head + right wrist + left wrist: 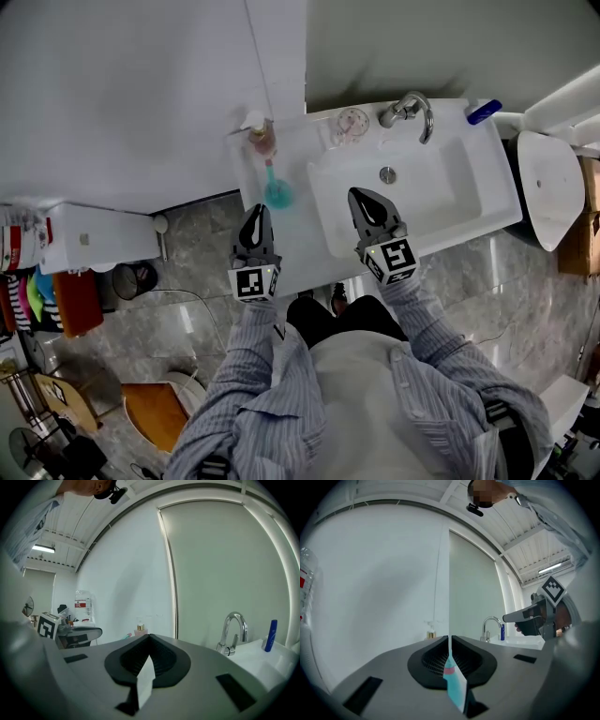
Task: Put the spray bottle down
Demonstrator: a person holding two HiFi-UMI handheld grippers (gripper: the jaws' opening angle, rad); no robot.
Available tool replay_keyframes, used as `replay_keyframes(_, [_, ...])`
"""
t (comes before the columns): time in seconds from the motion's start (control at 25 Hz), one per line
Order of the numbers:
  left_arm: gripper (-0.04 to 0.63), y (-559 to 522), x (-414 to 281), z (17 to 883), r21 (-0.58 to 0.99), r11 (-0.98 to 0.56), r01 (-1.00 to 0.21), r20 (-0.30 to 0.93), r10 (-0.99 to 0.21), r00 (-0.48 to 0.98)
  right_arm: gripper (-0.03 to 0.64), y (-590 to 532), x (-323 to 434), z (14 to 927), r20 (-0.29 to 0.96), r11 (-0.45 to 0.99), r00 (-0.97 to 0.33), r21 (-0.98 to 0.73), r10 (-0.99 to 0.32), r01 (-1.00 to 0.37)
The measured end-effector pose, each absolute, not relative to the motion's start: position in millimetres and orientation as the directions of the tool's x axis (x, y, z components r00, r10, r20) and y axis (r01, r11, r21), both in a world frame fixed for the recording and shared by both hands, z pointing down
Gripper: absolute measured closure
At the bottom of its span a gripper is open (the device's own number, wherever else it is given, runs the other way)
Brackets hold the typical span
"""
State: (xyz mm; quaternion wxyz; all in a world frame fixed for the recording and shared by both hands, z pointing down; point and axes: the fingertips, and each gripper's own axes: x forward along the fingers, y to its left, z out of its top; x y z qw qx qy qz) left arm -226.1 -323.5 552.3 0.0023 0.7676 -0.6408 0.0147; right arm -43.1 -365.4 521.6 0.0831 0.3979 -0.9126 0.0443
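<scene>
Left gripper (259, 210) and right gripper (360, 194) are hovering, jaws together and empty. The spray bottle (276, 191) is standing on the counter (292, 236), just ahead of the left tips. Risk: a careless left sweep clipping and toppling it.

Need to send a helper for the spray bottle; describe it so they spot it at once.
Start at the white washbasin counter against the wall and look at its ledge left of the bowl. Two bottles sit there: the spray bottle is the teal one nearer the front edge, unlike the pinkish pump bottle behind it by the wall.
</scene>
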Motion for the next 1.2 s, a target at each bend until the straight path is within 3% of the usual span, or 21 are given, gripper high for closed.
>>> replay_keyframes(0.6, [0.594,-310,-212,445,-0.045,-0.220,-0.974,-0.046,-0.974,0.222,0.603,-341,-1,456,0.086,0.619,-0.621,-0.052,-0.779,-0.784])
replay_keyframes(1.2, [0.594,-311,-208,439,-0.045,-0.242,-0.969,-0.041,-0.969,0.244,0.603,-346,12,444,0.070,0.570,-0.574,-0.069,-0.816,-0.818])
